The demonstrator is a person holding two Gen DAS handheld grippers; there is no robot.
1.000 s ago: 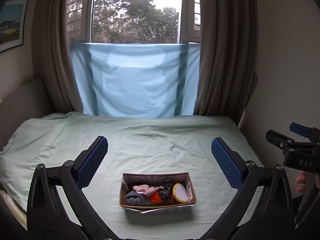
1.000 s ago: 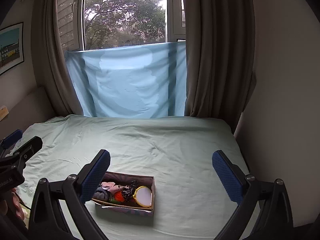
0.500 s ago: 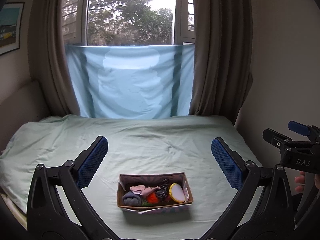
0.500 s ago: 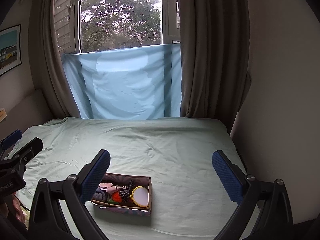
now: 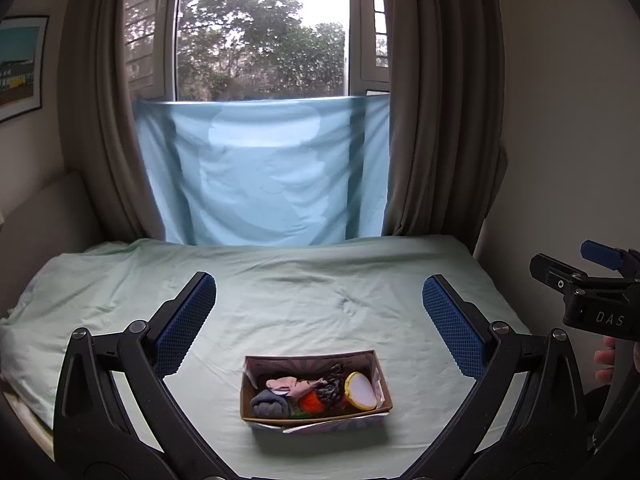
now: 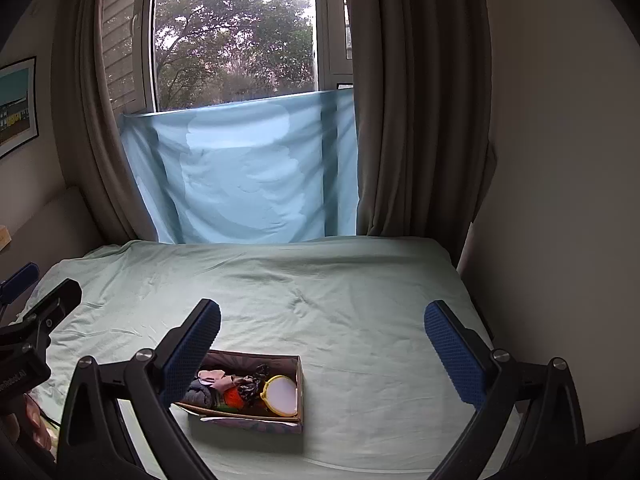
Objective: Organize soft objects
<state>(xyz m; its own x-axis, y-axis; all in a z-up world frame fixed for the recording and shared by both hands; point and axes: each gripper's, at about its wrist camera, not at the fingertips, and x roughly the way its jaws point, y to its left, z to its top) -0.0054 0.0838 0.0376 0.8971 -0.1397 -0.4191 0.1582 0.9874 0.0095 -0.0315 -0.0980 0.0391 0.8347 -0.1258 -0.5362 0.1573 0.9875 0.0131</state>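
Note:
A small cardboard box sits on the pale green bed sheet near the bed's front edge. Inside lie a grey sock roll, a pink cloth, an orange item, a dark crumpled piece and a round yellow-rimmed white pouch. My left gripper hangs open above and behind the box, with nothing between its fingers. My right gripper is open too, off to the box's right, and empty.
The bed fills the room between a padded headboard on the left and a wall on the right. Brown curtains and a light blue cloth hang at the window behind it. A hand shows at the right edge of the left wrist view.
Both grippers have drifted slightly, so the box shifts a little in each view. Both stay open and the box's contents have not moved.

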